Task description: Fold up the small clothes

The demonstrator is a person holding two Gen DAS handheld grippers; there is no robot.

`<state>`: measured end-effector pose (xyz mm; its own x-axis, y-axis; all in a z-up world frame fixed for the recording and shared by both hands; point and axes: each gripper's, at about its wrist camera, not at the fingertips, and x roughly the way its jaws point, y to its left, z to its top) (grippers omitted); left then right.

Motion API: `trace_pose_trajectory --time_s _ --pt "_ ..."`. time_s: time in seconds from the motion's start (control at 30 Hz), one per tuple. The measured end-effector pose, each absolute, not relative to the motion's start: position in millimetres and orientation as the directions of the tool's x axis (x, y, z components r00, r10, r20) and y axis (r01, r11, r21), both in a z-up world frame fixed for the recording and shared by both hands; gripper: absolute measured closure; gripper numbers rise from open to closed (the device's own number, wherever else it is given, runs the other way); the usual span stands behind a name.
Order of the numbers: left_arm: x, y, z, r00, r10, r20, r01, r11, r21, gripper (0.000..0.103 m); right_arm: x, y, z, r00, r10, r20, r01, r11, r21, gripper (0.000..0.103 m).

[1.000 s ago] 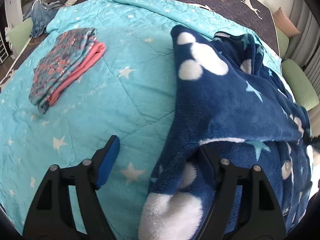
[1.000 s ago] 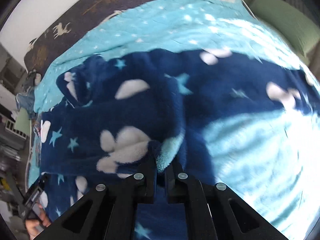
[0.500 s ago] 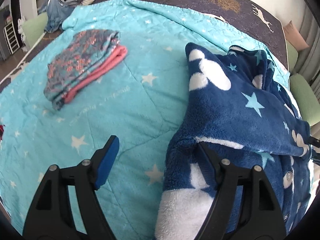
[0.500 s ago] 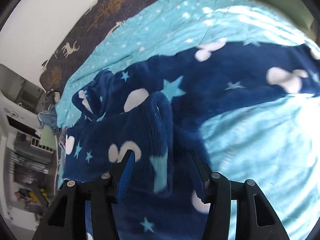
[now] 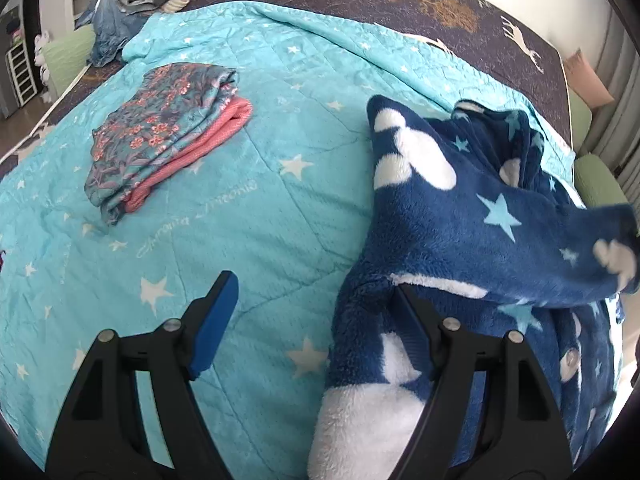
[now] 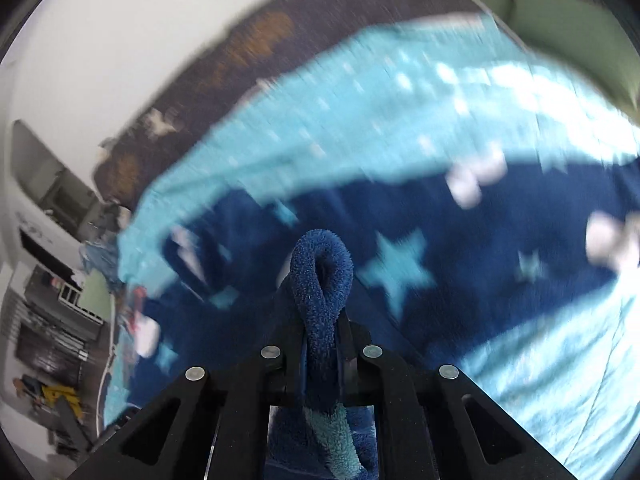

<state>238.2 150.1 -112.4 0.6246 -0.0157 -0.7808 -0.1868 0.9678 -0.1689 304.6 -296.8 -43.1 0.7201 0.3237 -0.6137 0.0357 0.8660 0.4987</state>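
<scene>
A navy fleece garment (image 5: 460,216) with white shapes and pale stars lies crumpled on the right of the teal star quilt (image 5: 260,200). My left gripper (image 5: 316,304) stands open low over the quilt. Its right finger rests against the fleece's near edge, and its blue-padded left finger (image 5: 216,316) is over bare quilt. One flap of the fleece (image 5: 592,256) hangs lifted at the right. In the blurred right wrist view my right gripper (image 6: 322,320) is closing tight on a fold of the fleece (image 6: 322,264), which loops up between the pads.
A folded floral garment on a pink one (image 5: 160,140) lies on the quilt's left. Beyond the quilt is a dark bedspread with deer and trees (image 5: 400,0). Loose clothes (image 5: 120,20) are heaped at the far left corner. Green cushions (image 5: 596,176) line the right side.
My right gripper let go of the pale-lined edge, opened, then shut on a fold of the fleece and rose. A flap of fleece has lifted at the right of the left wrist view.
</scene>
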Motion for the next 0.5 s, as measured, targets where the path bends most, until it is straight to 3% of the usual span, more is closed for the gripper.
trace_pose_trajectory --time_s 0.1,0.2,0.27,0.33,0.37,0.5 --pt "239 159 -121 0.609 -0.043 -0.792 -0.211 0.954 -0.214 0.022 308 -291 -31 0.745 0.291 -0.6 0.015 0.892 0.451 0.094" --pt "239 164 -127 0.59 -0.073 -0.804 -0.219 0.944 -0.245 0.021 320 -288 -63 0.697 0.17 -0.697 0.088 0.944 0.319 0.092" --pt "235 160 -121 0.608 -0.07 -0.79 -0.201 0.95 -0.239 0.021 329 -291 -99 0.604 0.073 -0.793 0.17 0.961 0.218 0.076" --pt "225 155 -111 0.652 -0.057 -0.756 -0.17 0.961 -0.22 0.021 318 -299 -109 0.645 0.109 -0.756 0.176 0.942 0.286 0.073" --pt "220 153 -105 0.67 -0.054 -0.74 -0.157 0.964 -0.212 0.021 312 -302 -105 0.658 0.115 -0.745 0.183 0.934 0.306 0.067" --pt "198 145 -70 0.752 -0.103 -0.651 -0.067 0.971 -0.231 0.021 288 -304 -77 0.671 0.067 -0.738 0.23 0.928 0.293 0.058"
